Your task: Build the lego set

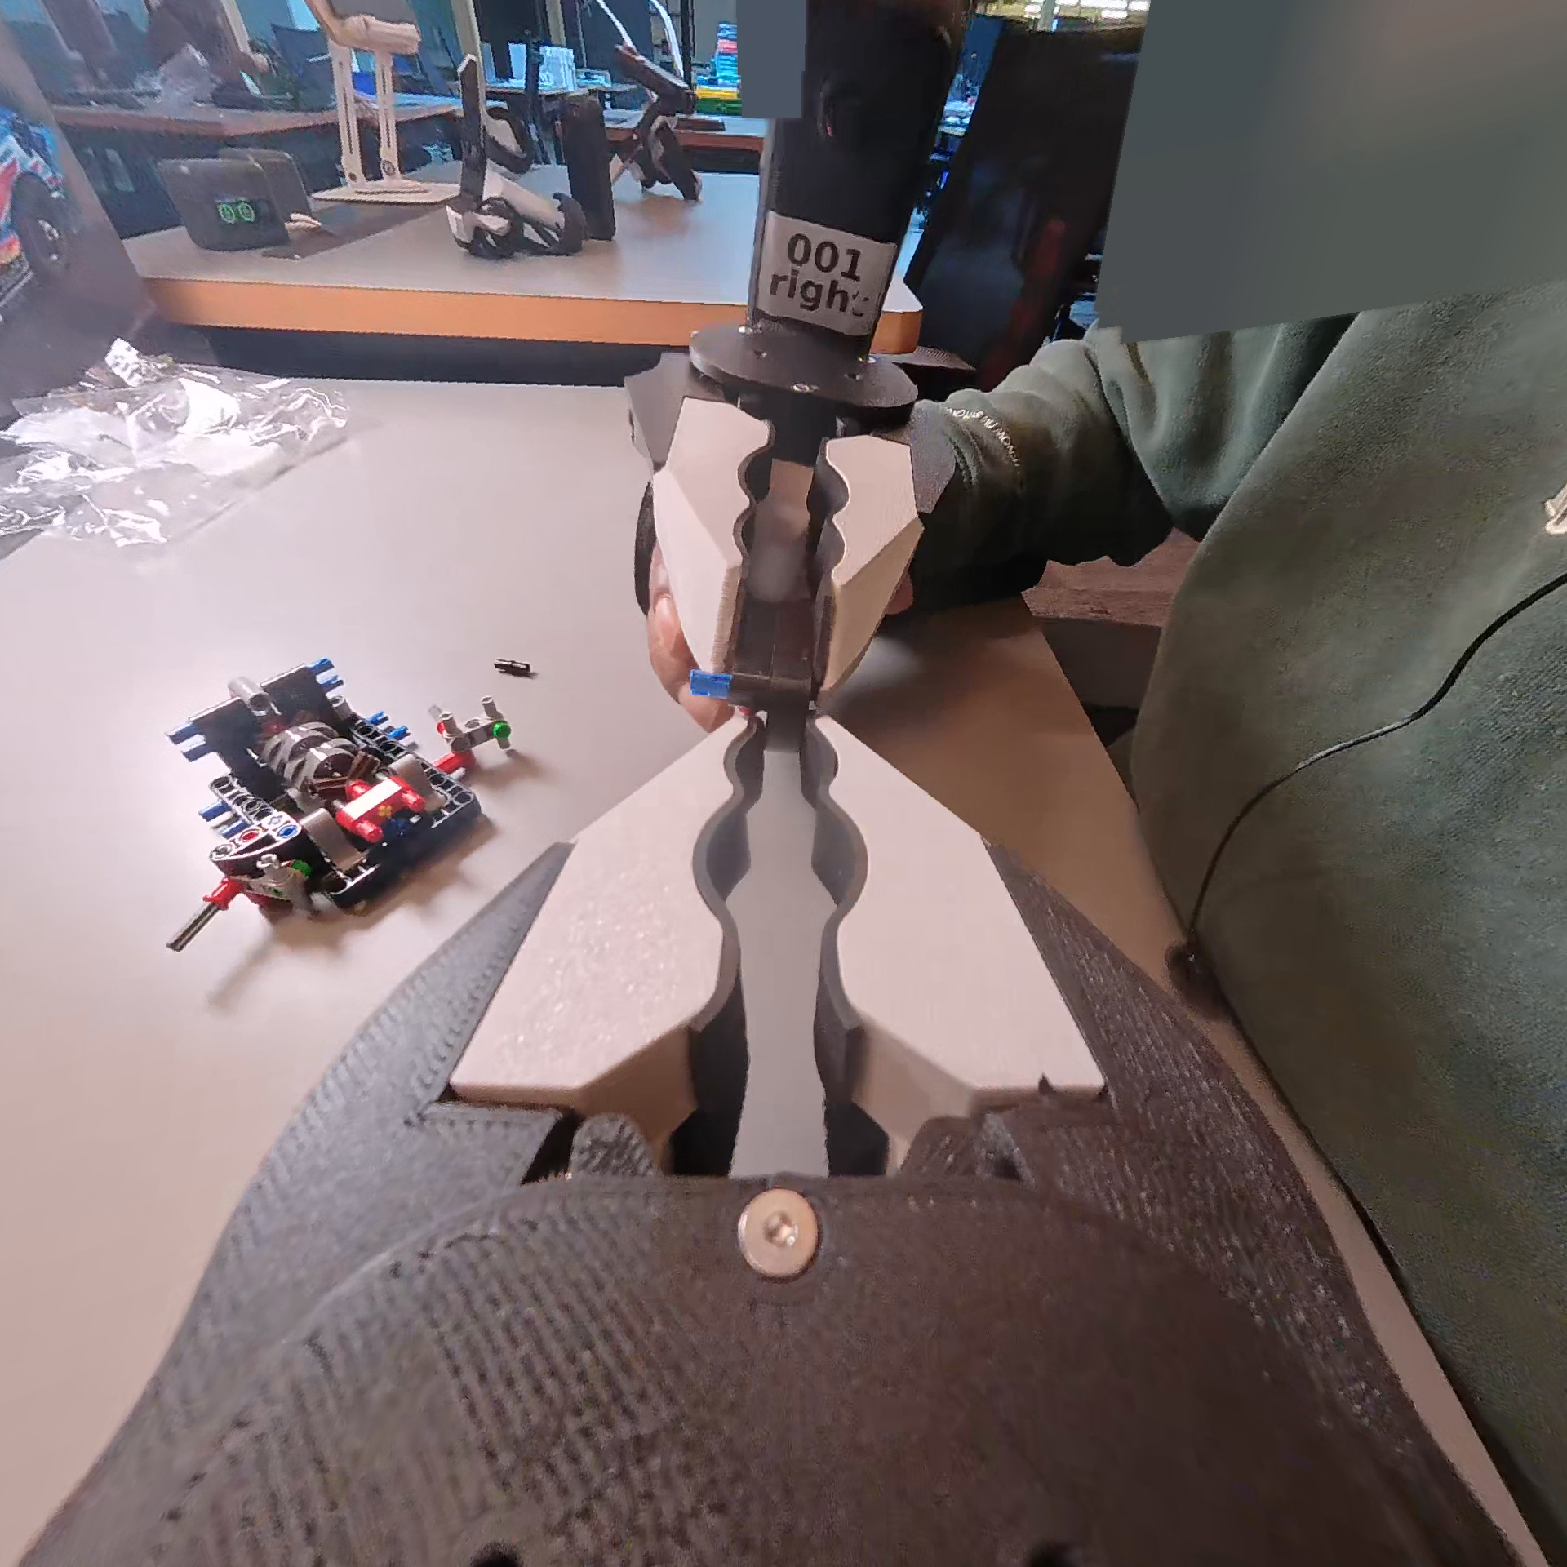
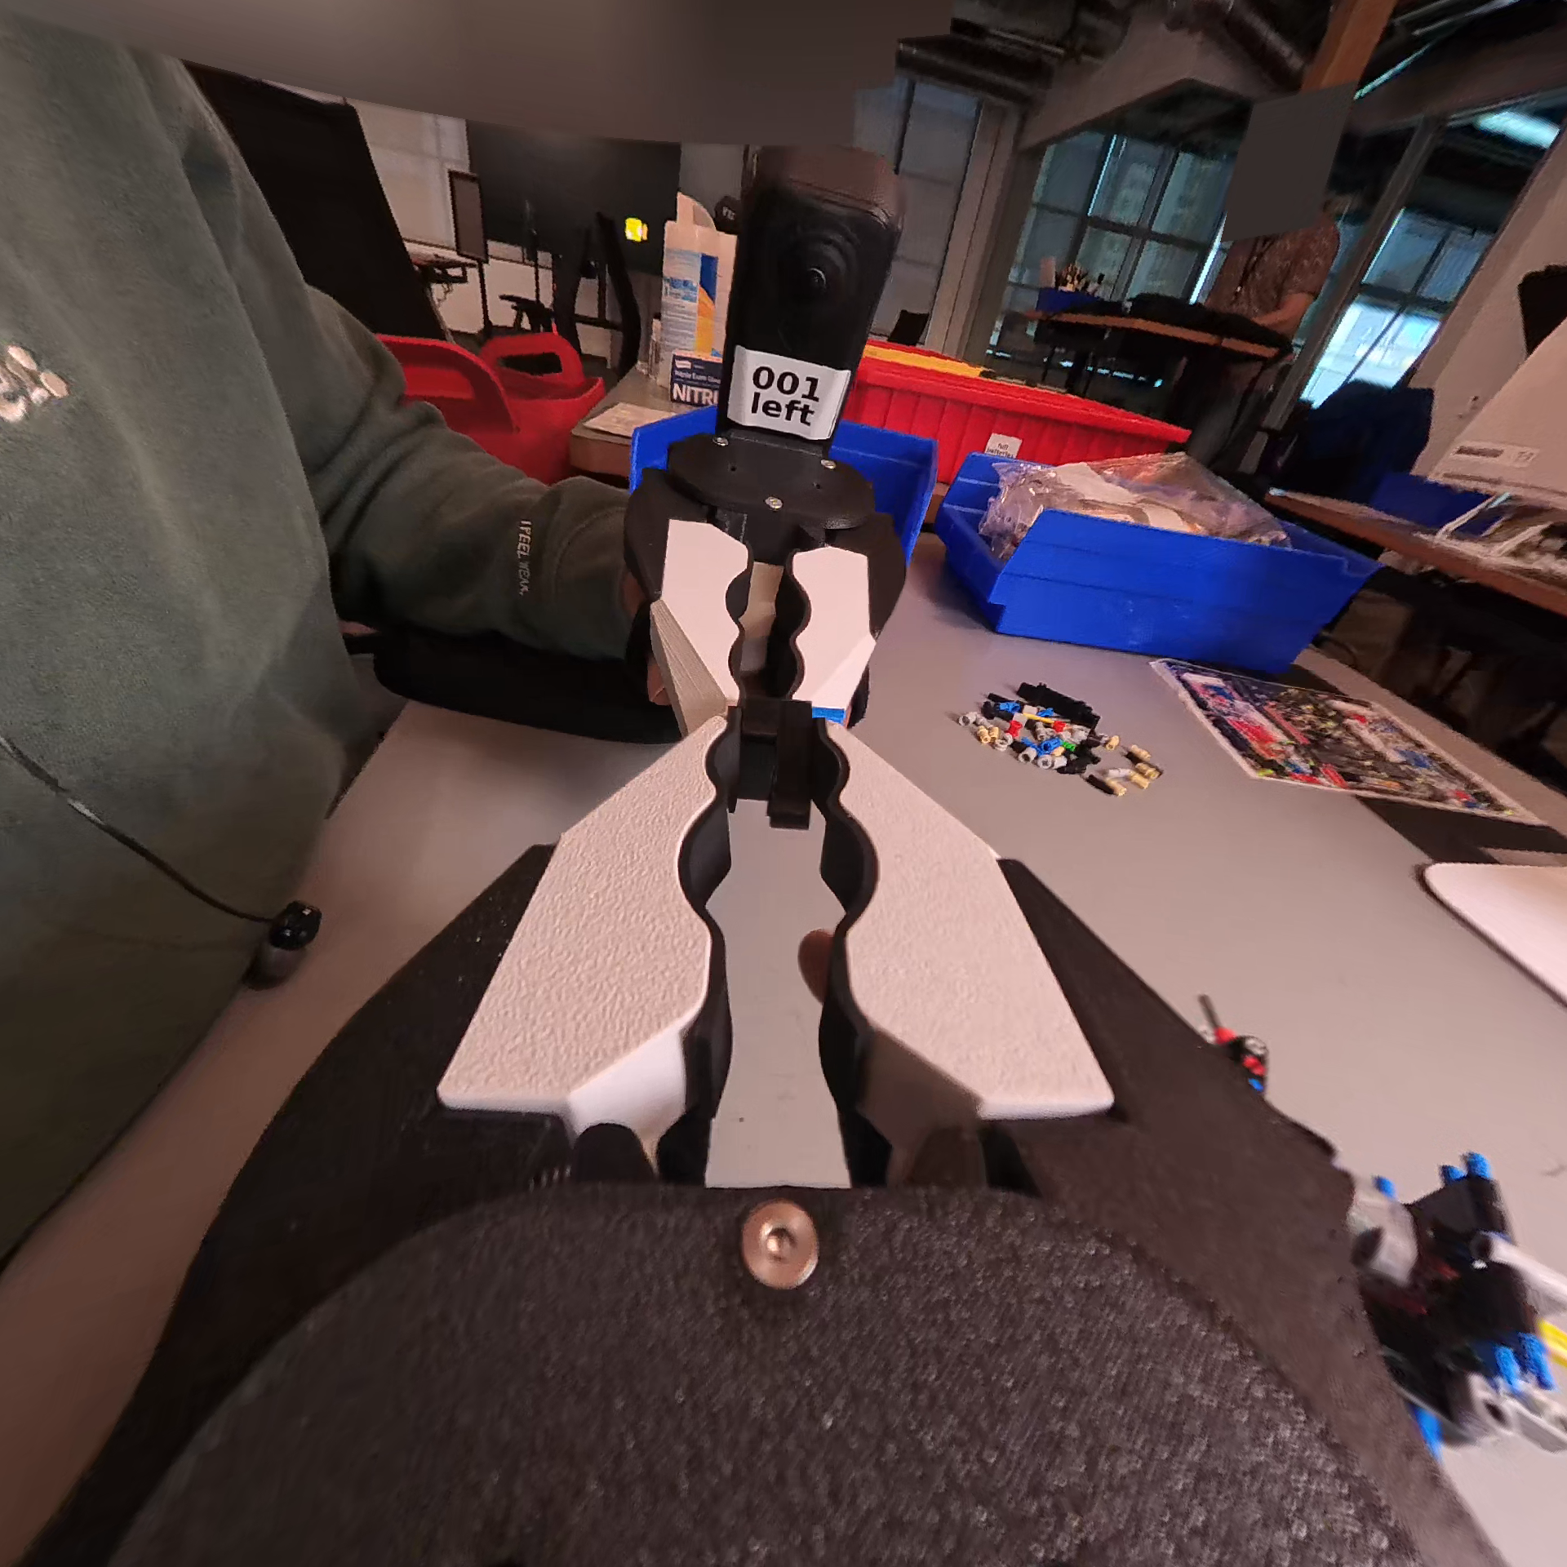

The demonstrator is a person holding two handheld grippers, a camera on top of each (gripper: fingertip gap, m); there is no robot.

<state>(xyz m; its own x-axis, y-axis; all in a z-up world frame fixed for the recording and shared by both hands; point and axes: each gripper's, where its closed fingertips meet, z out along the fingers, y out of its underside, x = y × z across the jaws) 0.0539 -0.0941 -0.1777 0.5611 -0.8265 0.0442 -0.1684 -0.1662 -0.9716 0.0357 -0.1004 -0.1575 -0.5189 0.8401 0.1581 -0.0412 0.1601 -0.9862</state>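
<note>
The two white-and-black handheld grippers meet tip to tip above the grey table [image 1: 424, 526]. The right gripper [image 1: 776, 691] has its jaws pressed on a dark beam-shaped lego piece [image 1: 773, 657] with a small blue pin [image 1: 709, 683] jutting from its side. The left gripper [image 1: 782, 731] pinches the same dark piece at its very tips, jaws nearly together. The partly built black, grey, red and blue lego chassis [image 1: 326, 801] sits on the table, well apart to the left of the jaws, with a loose black pin [image 1: 515, 669] beyond it. A heap of small loose lego parts [image 2: 1051, 738] lies beside a printed instruction booklet [image 2: 1331, 738].
</note>
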